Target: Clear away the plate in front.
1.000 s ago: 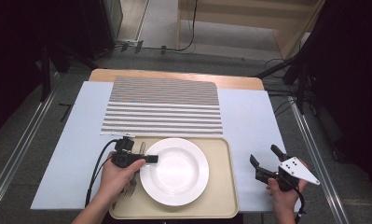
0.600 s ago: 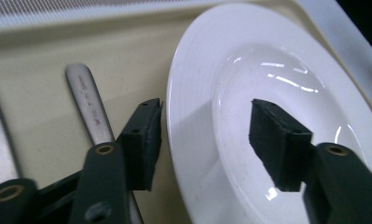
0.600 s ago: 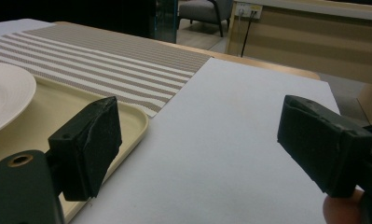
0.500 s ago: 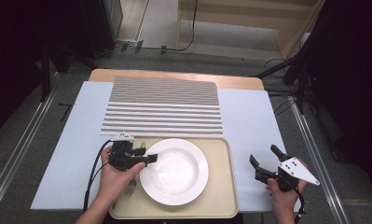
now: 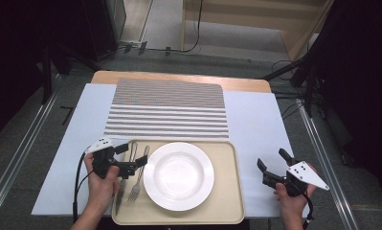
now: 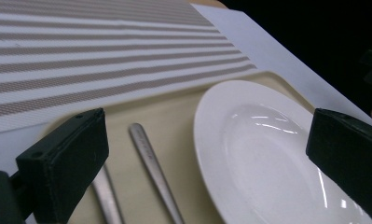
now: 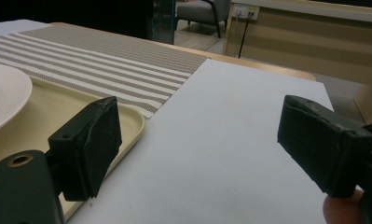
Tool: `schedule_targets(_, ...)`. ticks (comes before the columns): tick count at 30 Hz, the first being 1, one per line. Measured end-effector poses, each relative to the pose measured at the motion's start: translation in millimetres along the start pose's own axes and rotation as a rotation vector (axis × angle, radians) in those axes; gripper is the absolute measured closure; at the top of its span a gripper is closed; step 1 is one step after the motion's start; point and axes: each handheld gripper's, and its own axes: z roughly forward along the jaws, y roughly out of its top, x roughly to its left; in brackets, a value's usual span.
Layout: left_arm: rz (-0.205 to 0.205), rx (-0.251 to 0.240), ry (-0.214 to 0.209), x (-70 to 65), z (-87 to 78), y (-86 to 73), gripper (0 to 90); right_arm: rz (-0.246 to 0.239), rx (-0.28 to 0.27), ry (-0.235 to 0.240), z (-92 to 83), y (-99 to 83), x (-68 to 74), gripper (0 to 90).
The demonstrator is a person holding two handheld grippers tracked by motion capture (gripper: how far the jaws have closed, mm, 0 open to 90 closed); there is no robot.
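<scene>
A white plate [image 5: 178, 175] sits in the middle of a beige tray [image 5: 227, 201]. A fork [image 5: 139, 176] and another metal utensil [image 5: 118, 190] lie on the tray left of the plate. My left gripper [image 5: 133, 154] hovers over their handles; its jaws have just been opening and stand wide, pressing on nothing. In the left gripper view the plate [image 6: 267, 154] and two utensil handles [image 6: 153, 168] lie on the tray between the open jaws of that gripper [image 6: 207, 135]. My right gripper [image 5: 271, 159] [image 7: 197, 130] is open and empty over the white sheet, right of the tray.
A striped placemat [image 5: 167, 108] lies beyond the tray on a white sheet [image 5: 255, 120] that covers the wooden table. The tray's near corner [image 7: 127, 123] lies just left of the right gripper. Dark stands and cables surround the table.
The left gripper has drawn back to the left from the plate's rim and its jaws have gone from shut to wide open. The right gripper has stayed where it was.
</scene>
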Motion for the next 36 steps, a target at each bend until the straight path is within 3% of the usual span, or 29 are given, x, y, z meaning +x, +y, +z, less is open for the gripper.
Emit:
schedule_targets(1, 0.001, -0.012, -0.004, 2.4, -3.4, 0.2, 0.0, 0.0, 0.0, 0.0, 0.1, 0.0, 0.1, 13.9)
schedule_targets(5, 0.023, -0.06, 0.055, 10.4, -18.7, -2.2, 0.0, -0.002, 0.0, 0.003, -0.3, -0.1, 0.2, 13.9)
schedule_targets(8, 0.036, -0.085, 0.074, 18.3, -29.1, -6.2, 0.0, -0.001, 0.001, 0.001, -0.5, -0.1, 0.3, 13.8)
schedule_targets(10, 0.054, -0.105, 0.086, 22.3, -35.6, -9.0, 0.0, -0.004, -0.003, 0.0, -1.0, 0.2, 0.4, 13.8)
schedule_targets(12, 0.079, -0.113, 0.132, 25.7, -41.6, -11.7, 0.0, -0.002, -0.004, 0.0, -1.1, 0.3, 0.5, 13.8)
schedule_targets(18, 0.13, -0.154, 0.17, 39.5, -58.0, -18.6, 0.0, -0.002, -0.004, -0.001, -2.6, 0.5, 0.0, 13.8)
schedule_targets(22, 0.115, -0.17, 0.2, 52.0, -67.3, -20.6, 0.0, 0.005, -0.003, -0.006, -3.3, -0.6, -2.6, 13.8)
schedule_targets(30, 0.131, -0.216, 0.186, 72.3, -88.8, -23.9, 0.0, 0.024, -0.005, -0.02, -8.6, -2.9, -10.1, 13.8)
schedule_targets(36, 0.109, -0.233, 0.257, 87.0, -103.6, -28.5, 0.0, 0.042, -0.007, -0.03, -10.7, -4.9, -16.5, 13.8)
